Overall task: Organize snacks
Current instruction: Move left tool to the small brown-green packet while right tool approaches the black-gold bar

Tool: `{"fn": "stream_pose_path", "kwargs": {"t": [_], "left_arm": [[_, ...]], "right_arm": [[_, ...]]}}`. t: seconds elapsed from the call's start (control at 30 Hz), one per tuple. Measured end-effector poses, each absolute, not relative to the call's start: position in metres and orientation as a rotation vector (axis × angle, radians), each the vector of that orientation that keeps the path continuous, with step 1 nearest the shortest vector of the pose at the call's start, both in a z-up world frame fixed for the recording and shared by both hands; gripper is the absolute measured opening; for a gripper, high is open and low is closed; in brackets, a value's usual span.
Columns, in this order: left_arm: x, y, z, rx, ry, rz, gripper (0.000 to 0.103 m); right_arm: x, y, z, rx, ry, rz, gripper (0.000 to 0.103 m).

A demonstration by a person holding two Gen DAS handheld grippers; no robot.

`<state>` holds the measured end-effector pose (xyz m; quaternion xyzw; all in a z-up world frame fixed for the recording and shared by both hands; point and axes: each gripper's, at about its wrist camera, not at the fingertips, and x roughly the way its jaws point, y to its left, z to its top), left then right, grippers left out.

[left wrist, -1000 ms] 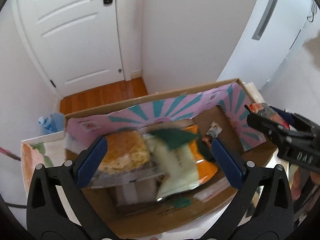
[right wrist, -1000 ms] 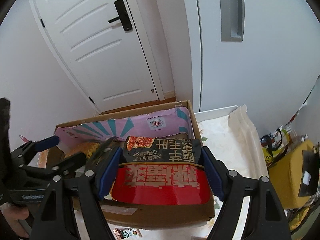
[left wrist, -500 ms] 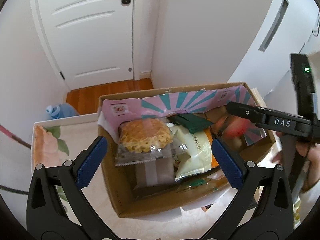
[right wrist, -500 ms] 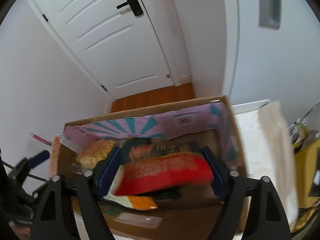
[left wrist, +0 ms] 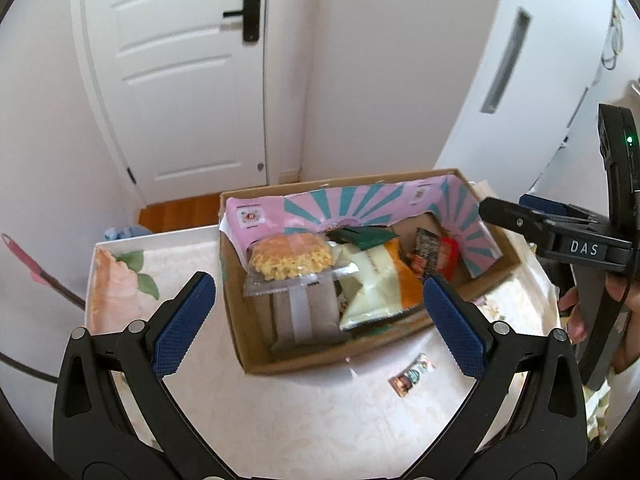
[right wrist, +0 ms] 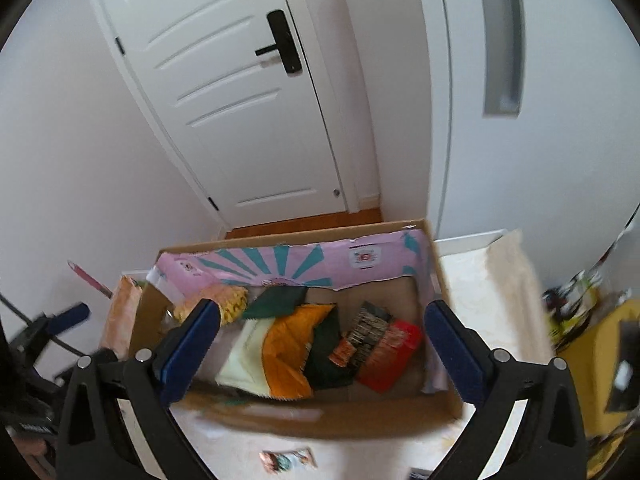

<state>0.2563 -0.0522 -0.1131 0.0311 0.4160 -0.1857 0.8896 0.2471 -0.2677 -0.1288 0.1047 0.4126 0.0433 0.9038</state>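
The box [left wrist: 256,356] sits mid-frame in both views, on the table [left wrist: 320,420]. Inside it, a noodle pack [left wrist: 290,258] lies at the left, a white-and-orange bag [left wrist: 380,284] in the middle and a red pack [right wrist: 390,356] at the right. The left gripper [left wrist: 316,312] hangs released above the box's near edge, holding nothing. The right gripper [right wrist: 322,340] is likewise spread wide and empty. A small packet [left wrist: 412,367] lies on the table just before the box. A white door [left wrist: 180,80] stands behind, upper left.
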Motion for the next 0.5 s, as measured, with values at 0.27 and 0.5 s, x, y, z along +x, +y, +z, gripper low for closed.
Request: {"fn": "stream_pose_path", "kwargs": {"t": [0.27, 0.5], "left_arm": [[0.203, -0.066, -0.100, 0.112, 0.818, -0.441, 0.103], [0.165, -0.085, -0.114, 0.133, 0.842, -0.535, 0.103]], "right_arm": [[0.180, -0.275, -0.100, 0.132, 0.820, 0.017, 0.102], [0.131, -0.289, -0.109, 0.125, 0.844, -0.050, 0.102]]}}
